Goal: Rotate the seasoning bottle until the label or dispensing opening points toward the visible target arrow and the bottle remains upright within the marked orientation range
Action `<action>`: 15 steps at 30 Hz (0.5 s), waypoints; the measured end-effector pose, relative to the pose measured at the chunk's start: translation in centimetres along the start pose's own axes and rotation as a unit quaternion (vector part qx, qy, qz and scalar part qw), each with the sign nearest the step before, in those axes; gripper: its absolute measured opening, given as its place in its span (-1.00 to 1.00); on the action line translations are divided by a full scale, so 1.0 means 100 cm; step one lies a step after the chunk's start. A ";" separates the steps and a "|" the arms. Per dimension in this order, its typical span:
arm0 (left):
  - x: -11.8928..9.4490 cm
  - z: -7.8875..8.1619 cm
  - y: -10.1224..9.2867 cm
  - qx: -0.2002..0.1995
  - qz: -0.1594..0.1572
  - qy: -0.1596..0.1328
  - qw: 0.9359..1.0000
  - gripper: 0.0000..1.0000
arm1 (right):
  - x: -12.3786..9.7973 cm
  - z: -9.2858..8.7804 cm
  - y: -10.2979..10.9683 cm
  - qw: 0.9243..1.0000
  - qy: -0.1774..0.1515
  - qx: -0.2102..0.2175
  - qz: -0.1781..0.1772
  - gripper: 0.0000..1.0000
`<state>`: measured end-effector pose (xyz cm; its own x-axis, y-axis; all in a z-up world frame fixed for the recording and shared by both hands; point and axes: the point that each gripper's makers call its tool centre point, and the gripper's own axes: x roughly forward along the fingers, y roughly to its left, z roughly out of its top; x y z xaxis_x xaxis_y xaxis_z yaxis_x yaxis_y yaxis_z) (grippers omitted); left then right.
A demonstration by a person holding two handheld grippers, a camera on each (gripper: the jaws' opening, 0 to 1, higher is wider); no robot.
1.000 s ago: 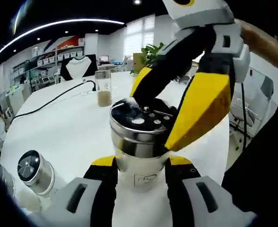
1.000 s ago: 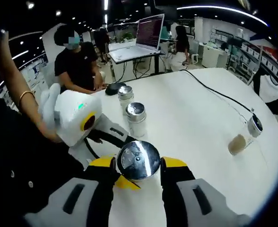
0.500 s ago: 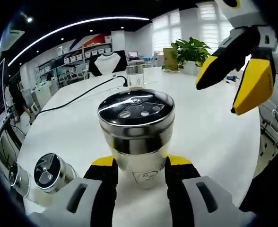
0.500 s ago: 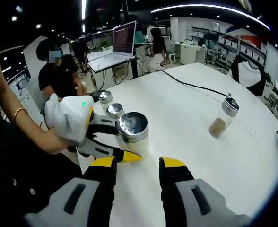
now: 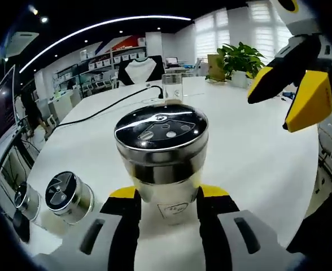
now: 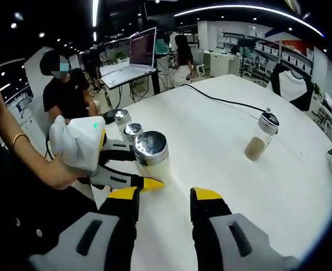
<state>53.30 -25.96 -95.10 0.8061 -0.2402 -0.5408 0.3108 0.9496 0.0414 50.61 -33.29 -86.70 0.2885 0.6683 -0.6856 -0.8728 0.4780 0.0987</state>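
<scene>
Two tools share the work. Left tool clamps the glass body of the seasoning bottle, which stands upright on the white desk, steel shaker lid uppermost, with two smaller shakers just beside it. Right tool hangs near the bottle with its jaws apart and holds nothing. No target arrow can be made out. Risk, as a judgement: turning the bottle under an off-centre grip could tilt it or knock the neighbouring shakers; a loose clamp would let the glass slip.
</scene>
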 end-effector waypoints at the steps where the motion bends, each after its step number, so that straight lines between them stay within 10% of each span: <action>1: 0.000 0.000 0.000 -0.002 0.000 -0.001 1.000 -0.17 | 0.000 0.000 0.000 1.000 0.000 0.000 0.000 -0.32; 15: -0.016 0.000 -0.006 0.032 -0.020 -0.002 0.999 -0.07 | -0.004 -0.003 -0.006 1.000 -0.008 0.008 -0.002 -0.31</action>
<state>51.83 -26.12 -94.23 0.7944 -0.2783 -0.5399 0.3743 0.9243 0.0743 50.88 -33.99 -86.68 0.2978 0.6759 -0.6741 -0.8651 0.4896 0.1087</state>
